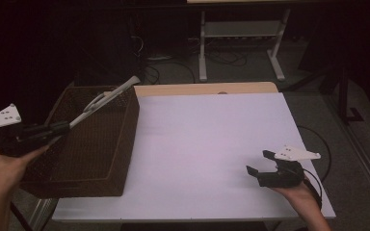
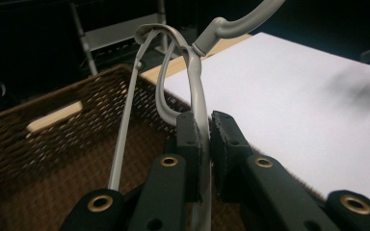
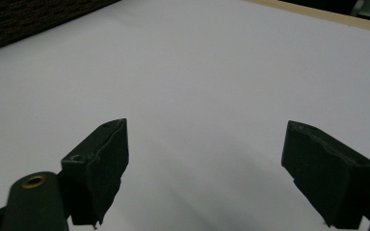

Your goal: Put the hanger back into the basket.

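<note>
My left gripper (image 1: pixel 62 129) is shut on a long grey utensil (image 1: pixel 107 96) with wire loops, held above a brown wicker basket (image 1: pixel 125 125) at the table's left. In the left gripper view the pads (image 2: pixel 190 139) pinch the utensil's flat stem (image 2: pixel 196 82), whose curved end points up and away over the basket (image 2: pixel 53 139). My right gripper (image 1: pixel 259 161) rests low over the white table (image 1: pixel 202 144) at the front right, open with nothing between its jaws. In the right gripper view the gripper (image 3: pixel 204 144) faces bare white tabletop (image 3: pixel 197 72).
The basket's dark weave (image 3: pixel 19 19) lies far left of the right gripper. A wooden strip (image 1: pixel 207 89) edges the table's far side. Beyond it stands a white metal frame (image 1: pixel 241 33) on the floor, with cables around it.
</note>
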{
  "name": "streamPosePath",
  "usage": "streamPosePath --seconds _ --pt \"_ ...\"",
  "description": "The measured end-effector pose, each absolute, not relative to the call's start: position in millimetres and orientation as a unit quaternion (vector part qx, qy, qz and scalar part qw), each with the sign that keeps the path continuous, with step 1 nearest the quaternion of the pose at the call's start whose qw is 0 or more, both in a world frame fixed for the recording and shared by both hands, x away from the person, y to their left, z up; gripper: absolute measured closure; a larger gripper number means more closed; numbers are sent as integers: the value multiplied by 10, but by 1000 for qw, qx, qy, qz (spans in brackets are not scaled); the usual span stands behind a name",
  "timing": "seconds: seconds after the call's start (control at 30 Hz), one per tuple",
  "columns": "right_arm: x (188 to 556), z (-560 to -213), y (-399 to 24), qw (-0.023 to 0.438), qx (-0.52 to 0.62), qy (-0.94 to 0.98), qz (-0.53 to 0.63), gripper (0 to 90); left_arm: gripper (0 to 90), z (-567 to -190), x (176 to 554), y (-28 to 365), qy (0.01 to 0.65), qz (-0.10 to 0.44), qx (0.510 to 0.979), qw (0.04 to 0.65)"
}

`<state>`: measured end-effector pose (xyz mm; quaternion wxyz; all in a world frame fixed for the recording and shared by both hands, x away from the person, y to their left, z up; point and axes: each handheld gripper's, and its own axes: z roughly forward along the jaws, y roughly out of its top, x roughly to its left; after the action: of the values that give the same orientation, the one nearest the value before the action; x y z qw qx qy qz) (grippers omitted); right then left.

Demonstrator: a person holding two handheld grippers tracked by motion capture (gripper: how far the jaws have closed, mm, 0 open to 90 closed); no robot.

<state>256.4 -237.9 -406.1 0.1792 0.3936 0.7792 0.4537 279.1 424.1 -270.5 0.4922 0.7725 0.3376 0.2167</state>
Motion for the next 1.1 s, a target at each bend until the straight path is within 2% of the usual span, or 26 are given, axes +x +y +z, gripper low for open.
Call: streamPosePath --seconds 0.37,1.1 --pt "2574 -4069 -2374 179 395 779 452 161 831 -2866 2770 4495 371 206 772 473" --pt "2571 -4061 -2388 183 395 778 452 160 828 -3114 3081 4319 386 154 810 414"
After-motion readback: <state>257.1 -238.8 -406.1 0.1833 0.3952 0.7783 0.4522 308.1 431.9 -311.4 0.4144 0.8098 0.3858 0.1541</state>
